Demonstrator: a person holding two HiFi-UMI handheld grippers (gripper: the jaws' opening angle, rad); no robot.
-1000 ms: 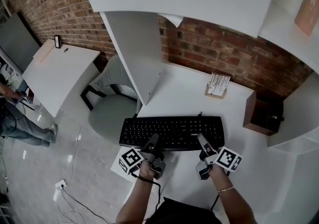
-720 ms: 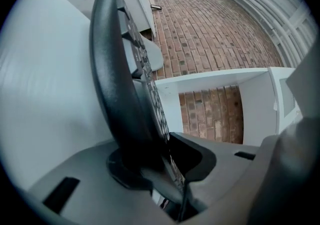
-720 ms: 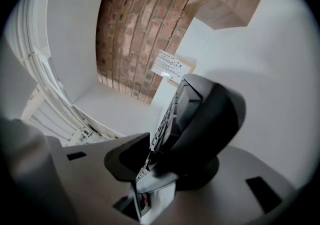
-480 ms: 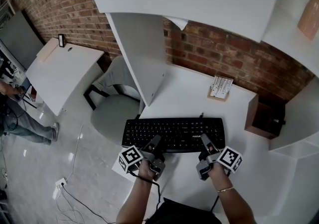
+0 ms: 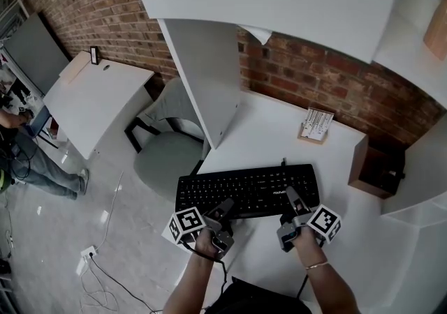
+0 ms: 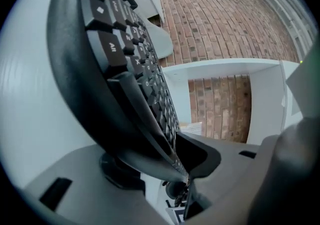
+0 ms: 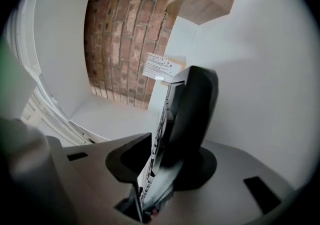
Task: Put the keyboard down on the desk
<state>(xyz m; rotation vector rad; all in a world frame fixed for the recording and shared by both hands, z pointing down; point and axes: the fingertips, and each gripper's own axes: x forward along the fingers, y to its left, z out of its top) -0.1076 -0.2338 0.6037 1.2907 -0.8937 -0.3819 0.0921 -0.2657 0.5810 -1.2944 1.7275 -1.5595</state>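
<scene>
The black keyboard (image 5: 246,190) lies along the front part of the white desk (image 5: 265,131), keys up. My left gripper (image 5: 223,209) is at its front edge, left of centre. In the left gripper view the keyboard (image 6: 115,54) edge sits between the opening jaws of the left gripper (image 6: 160,161); the key-side pad looks just off it. My right gripper (image 5: 289,202) holds the front edge near the right end. In the right gripper view the keyboard (image 7: 192,104) is pinched between both pads of the right gripper (image 7: 165,161), whose jaws are closing.
A wooden card holder (image 5: 316,125) stands at the back by the brick wall. A brown box (image 5: 377,169) is at the right. A white partition (image 5: 206,75) borders the desk's left, with a grey chair (image 5: 164,152) beyond it. A person (image 5: 28,159) stands far left.
The left gripper has drawn back a little to the keyboard's front edge. The keyboard keeps its place on the desk. The head view has shifted slightly.
</scene>
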